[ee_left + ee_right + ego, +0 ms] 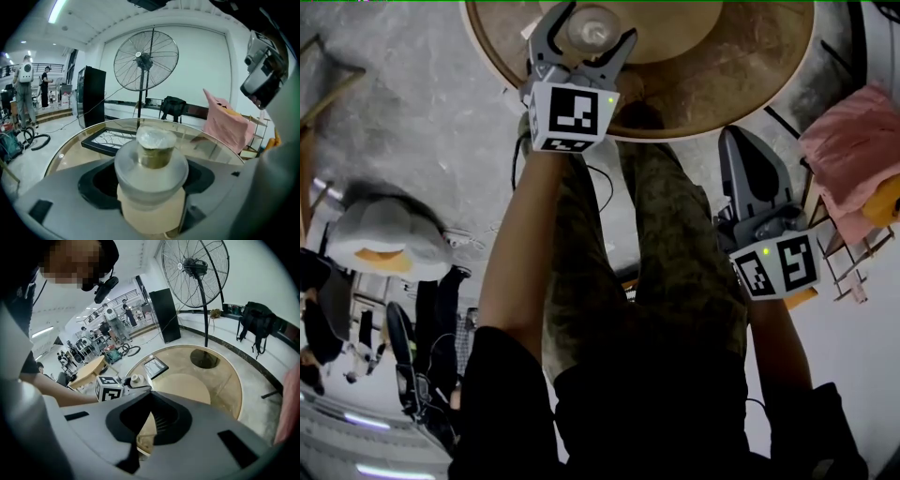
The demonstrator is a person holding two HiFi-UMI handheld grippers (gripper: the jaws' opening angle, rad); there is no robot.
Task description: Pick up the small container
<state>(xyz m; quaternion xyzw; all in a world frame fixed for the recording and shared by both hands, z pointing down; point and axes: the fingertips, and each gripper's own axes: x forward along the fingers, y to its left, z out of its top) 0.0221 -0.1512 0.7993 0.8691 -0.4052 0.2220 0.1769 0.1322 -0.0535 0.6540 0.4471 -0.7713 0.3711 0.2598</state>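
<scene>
The small container point(591, 30) stands on the round table point(741, 84), near the edge closest to me. It sits between the spread jaws of my left gripper point(598, 22), one on either side. A framed picture point(110, 139) lies flat on the table beyond it, to the left. Behind the table stands a fan point(146, 58), with a cabinet point(93, 96) to its left and a bag point(172, 107) to its right. A cloth point(225, 124) hangs right of the table. My right gripper point(741, 145), jaws together, hangs by the table's near edge, right of the left one.
</scene>
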